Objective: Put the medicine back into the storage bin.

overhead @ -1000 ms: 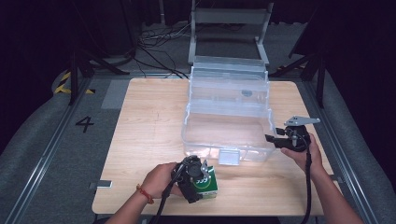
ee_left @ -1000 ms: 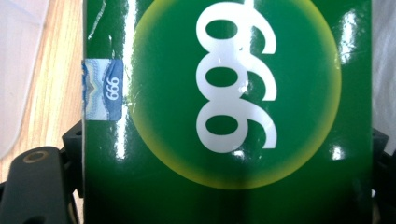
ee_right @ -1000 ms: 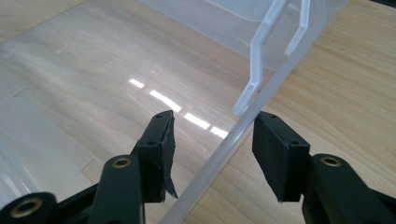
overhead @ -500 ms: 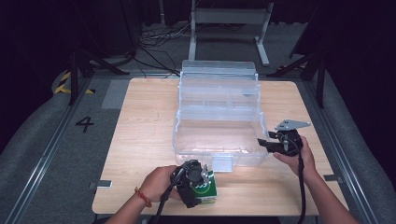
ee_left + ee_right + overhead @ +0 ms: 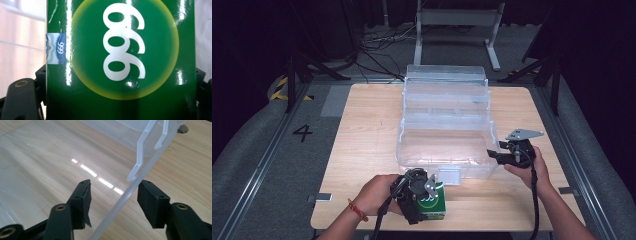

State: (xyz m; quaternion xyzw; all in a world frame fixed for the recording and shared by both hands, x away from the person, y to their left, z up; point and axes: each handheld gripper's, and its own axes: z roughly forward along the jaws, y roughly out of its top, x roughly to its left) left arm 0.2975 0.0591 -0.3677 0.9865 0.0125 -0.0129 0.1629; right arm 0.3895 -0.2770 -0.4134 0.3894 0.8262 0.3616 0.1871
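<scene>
The box (image 5: 120, 60) squeezed between the left gripper's (image 5: 414, 192) black fingers (image 5: 21, 100) is glossy dark green, with a yellow-edged lighter green circle and white "999" printed across it. A small blue-and-white wavy sticker (image 5: 56, 48) sits on the edge just above one finger. The storage bin (image 5: 444, 125) is see-through and colourless, its rim (image 5: 130, 192) running between the right gripper's (image 5: 113, 202) matte black fingers (image 5: 81, 201). The worktop (image 5: 362, 130) is pale wood with light grain. There's a red bracelet (image 5: 357, 210) on the left wrist.
</scene>
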